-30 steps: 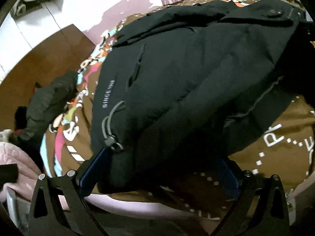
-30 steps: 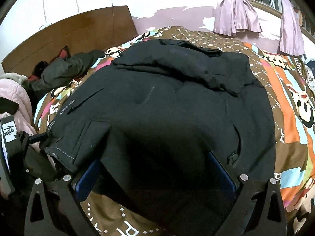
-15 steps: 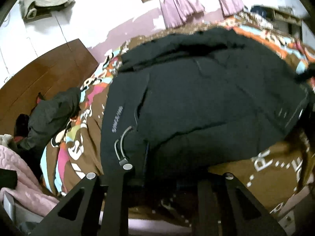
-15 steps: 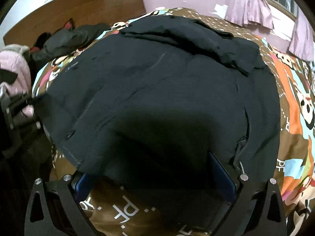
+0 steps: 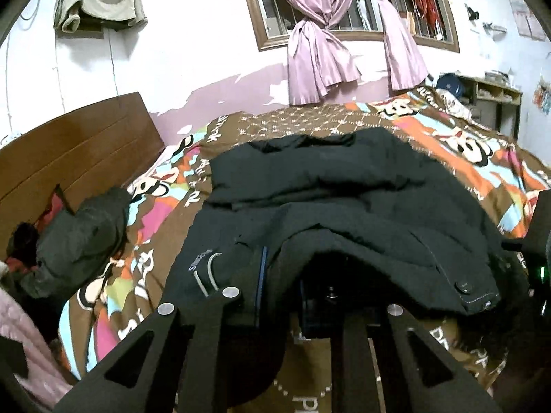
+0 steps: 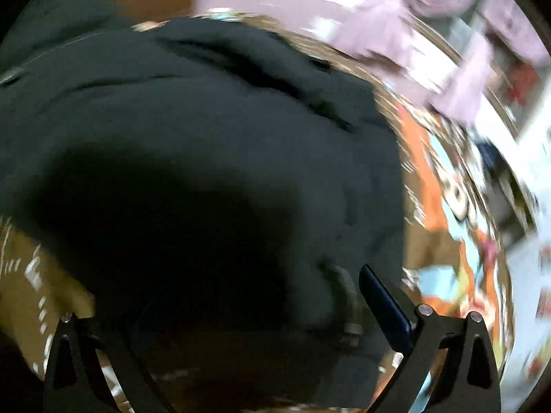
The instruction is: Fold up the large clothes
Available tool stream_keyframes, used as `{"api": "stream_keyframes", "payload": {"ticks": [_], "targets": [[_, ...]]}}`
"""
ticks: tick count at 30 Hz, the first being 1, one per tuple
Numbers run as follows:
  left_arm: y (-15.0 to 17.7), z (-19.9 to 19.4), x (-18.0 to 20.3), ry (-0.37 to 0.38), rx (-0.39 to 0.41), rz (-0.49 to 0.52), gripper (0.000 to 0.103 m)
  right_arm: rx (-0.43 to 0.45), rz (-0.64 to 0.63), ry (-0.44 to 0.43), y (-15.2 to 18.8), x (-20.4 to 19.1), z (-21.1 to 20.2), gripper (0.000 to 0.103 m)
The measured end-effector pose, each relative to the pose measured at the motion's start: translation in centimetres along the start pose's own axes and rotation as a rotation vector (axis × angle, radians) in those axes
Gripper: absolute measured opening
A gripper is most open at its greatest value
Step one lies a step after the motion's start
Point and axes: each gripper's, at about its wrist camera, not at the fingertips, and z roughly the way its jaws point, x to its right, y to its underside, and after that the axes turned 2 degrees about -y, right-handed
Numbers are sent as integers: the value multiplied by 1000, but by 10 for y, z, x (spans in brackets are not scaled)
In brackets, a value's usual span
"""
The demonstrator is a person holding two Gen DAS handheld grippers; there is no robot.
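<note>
Black jacket [image 5: 344, 206]: one, on bedspread [image 5: 310, 120]
Left gripper [image 5: 280, 296]: clamped on hem
Right gripper [image 6: 248, 309]: fingers spread, blurred, perhaps around hem
Curtains [image 5: 316, 62]: two

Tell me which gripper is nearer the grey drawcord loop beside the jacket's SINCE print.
Left. The left gripper clamps the black jacket at its hem, right beside the drawcord loop; the right gripper sits open farther right along the hem.
</note>
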Motion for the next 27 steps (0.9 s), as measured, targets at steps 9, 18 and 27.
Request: {"api": "stream_keyframes", "payload": {"ticks": [9, 18, 27], "targets": [[8, 3, -1, 2, -31, 1, 16, 213, 199, -170, -17, 52, -35, 29], [21, -15, -18, 50, -53, -167, 10, 340, 163, -235, -32, 42, -71, 12], [-31, -83, -35, 43, 159, -123, 9, 525, 161, -264, -54, 63, -140, 11]]}}
